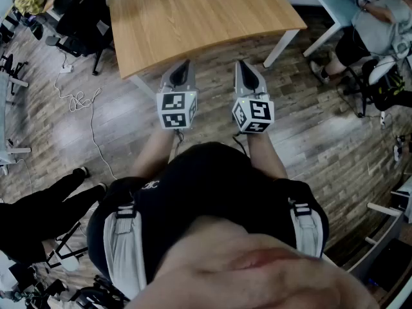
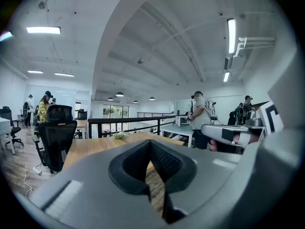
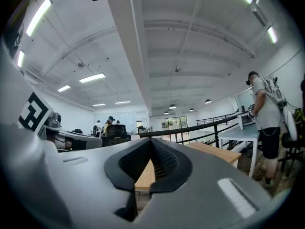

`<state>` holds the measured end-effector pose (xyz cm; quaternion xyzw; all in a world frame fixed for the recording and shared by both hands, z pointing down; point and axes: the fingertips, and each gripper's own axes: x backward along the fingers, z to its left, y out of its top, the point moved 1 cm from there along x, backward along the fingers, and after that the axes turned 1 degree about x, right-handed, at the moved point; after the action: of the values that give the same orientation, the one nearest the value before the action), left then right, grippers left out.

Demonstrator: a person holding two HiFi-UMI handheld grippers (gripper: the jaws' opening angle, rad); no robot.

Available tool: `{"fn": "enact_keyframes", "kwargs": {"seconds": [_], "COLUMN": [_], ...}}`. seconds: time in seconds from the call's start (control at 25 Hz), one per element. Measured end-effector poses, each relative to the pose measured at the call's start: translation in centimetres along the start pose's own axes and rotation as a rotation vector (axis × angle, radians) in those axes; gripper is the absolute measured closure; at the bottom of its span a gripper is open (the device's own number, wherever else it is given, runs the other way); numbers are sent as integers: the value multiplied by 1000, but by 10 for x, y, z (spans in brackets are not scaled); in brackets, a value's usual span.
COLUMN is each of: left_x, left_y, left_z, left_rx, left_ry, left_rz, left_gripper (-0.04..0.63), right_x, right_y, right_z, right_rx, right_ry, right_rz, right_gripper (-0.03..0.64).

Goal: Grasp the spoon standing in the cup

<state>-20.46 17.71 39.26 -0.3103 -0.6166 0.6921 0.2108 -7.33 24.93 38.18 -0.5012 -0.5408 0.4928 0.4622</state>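
Neither spoon nor cup shows in any view; the left gripper [image 1: 184,65] and right gripper [image 1: 242,65] are held side by side just before the near edge of a wooden table [image 1: 193,18], tips toward it, both with jaws closed on nothing

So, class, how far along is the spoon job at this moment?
Nothing looks done. In hand: the left gripper and right gripper, both shut and empty, are held by the table's near edge. No cup or spoon shows in any view. Left: find the cup, open a gripper, close on the spoon.
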Motion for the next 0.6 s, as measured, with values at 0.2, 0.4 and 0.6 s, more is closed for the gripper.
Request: {"fn": "enact_keyframes", "kwargs": {"seconds": [0.2,0.4,0.6], "left_x": [-9,-26,-44], "left_y": [-1,-1,-7], "left_z": [-13,-36,-66], "left_rx": [-10,-20,-23], "left_ry": [-1,0,9], "left_rz": [5,7,17], "left_gripper": [584,584,584], "right_x": [4,6,12], "right_y": [5,3,-3], "right_z": [-15,-37,-66], "right_rx": [-18,-15,-10], "right_ry": [-17,-8,15], "right_rz": [-38,-26,-12], "right_gripper": [617,617,617]}}
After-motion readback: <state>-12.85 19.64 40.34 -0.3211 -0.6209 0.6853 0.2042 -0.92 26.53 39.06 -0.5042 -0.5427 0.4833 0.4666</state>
